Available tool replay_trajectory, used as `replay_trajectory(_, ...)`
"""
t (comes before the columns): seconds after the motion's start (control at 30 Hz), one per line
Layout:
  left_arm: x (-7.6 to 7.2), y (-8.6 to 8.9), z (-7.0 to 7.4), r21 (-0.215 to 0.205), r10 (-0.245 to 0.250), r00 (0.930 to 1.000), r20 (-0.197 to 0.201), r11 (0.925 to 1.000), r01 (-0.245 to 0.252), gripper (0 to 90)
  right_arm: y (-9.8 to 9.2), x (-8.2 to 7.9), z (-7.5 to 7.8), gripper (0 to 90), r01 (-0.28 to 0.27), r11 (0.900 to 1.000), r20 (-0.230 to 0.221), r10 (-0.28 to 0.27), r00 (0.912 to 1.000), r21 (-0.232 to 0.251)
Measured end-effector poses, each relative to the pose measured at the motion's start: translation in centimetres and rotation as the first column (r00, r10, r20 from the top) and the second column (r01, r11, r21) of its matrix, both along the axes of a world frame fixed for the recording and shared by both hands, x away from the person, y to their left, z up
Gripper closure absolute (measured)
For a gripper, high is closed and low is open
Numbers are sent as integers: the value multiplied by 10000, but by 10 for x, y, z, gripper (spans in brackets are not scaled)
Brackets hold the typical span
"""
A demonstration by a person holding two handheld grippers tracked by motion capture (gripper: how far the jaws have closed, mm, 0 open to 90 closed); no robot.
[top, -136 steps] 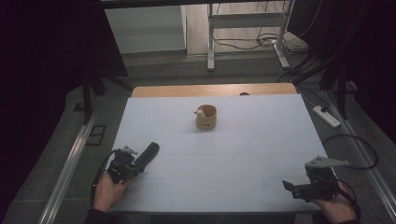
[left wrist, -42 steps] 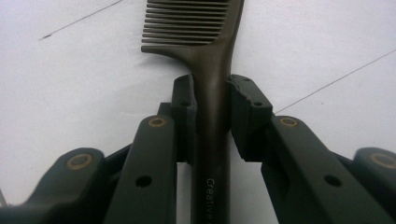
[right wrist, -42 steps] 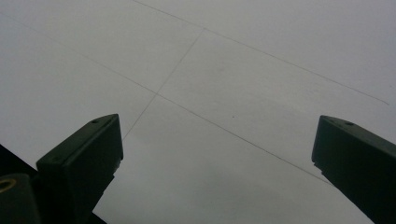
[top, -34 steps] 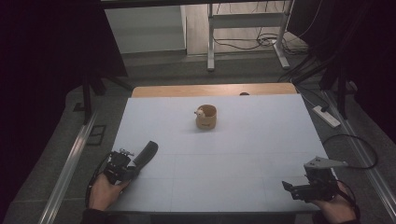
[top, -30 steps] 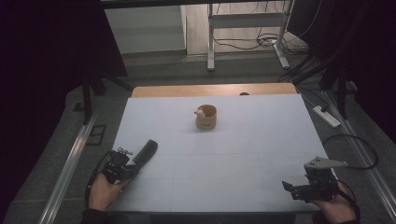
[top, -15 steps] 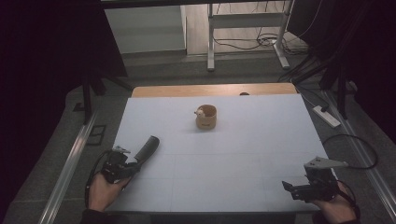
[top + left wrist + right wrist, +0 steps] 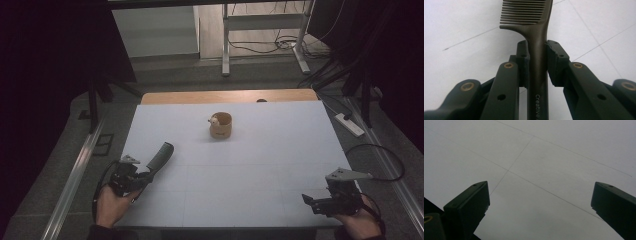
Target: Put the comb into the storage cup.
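A dark comb [image 7: 534, 30] with a long handle is clamped between the pads of my left gripper [image 7: 537, 62], teeth pointing away from me. In the high view the comb [image 7: 160, 156] sticks out up and to the right from the left gripper [image 7: 142, 175] near the table's front left. A small tan cup [image 7: 220, 125] with something pale at its rim stands in the middle of the far half of the table. My right gripper [image 7: 312, 202] rests at the front right corner, and in its own view the right gripper [image 7: 539, 202] stands wide open over bare table.
The white table [image 7: 260, 165] has thin grid lines and a wooden strip [image 7: 225, 96] along its far edge. A power strip [image 7: 350, 125] and cables lie on the floor to the right. Metal rails run along both sides.
The comb in my left gripper has swung slightly, its tip now pointing a little more toward the far side. The right gripper has stayed where it was.
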State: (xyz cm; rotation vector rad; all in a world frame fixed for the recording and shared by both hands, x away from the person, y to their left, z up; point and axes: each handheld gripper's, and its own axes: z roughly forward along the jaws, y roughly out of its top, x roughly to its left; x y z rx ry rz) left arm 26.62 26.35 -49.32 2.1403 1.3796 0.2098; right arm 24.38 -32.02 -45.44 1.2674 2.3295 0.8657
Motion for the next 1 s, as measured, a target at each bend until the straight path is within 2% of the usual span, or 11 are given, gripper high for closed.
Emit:
replay_trajectory(0.23, -4, -6, 6, -167, -219, 9990, 379, 9996, 225, 720, 0, 0, 0, 24, -14, 10000, 27, 14, 10000, 8)
replay_trajectory(0.33, -6, -11, 10, -295, -435, 9968, 665, 9985, 456, 720, 0, 0, 0, 24, -22, 10000, 35, 22, 10000, 6)
replay_trajectory(0.57, -10, -19, 15, -416, -704, 9920, 1045, 9963, 750, 720, 0, -1, 0, 23, -27, 10000, 51, 27, 10000, 20)
replay_trajectory(0.9, -15, -27, 20, -641, -875, 9858, 1435, 9932, 975, 720, 0, -1, 1, 19, -58, 10000, 85, 57, 9999, 55)
replay_trajectory(1.0, -16, -29, 21, -837, -921, 9845, 1496, 9909, 1054, 720, 0, -1, 1, 17, -91, 9999, 126, 90, 9999, 65)
